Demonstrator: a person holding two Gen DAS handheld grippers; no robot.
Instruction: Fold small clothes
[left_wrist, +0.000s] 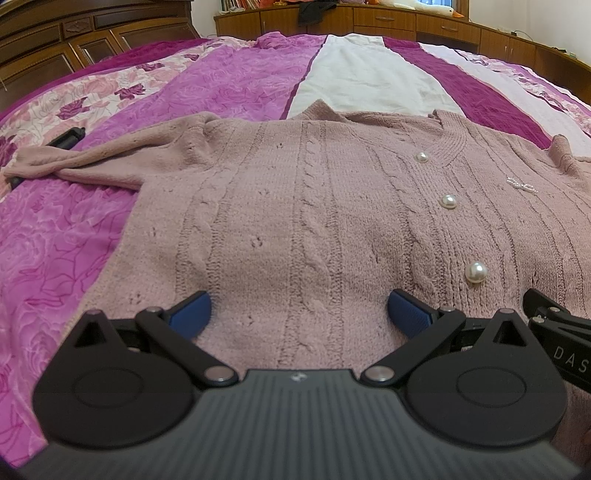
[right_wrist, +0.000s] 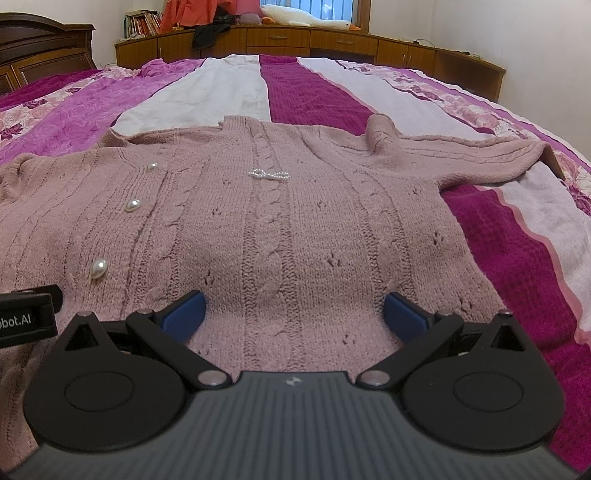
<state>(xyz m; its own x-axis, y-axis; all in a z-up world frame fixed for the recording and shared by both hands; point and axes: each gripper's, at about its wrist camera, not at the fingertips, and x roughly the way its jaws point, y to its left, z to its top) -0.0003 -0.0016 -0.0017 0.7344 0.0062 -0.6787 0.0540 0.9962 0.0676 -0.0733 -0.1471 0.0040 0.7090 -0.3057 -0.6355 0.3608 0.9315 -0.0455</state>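
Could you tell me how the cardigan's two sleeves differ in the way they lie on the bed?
The left sleeve stretches out to a narrow, twisted cuff that covers part of a black object. The right sleeve lies flatter and wider, with nothing under it but the bedspread. Both are the same dusty pink knit and extend sideways from the cardigan.

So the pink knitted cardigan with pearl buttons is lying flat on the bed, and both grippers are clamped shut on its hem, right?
Not quite. The pink knitted cardigan lies flat on the bed, but the left gripper and the right gripper are open over its hem, as each wrist view shows.
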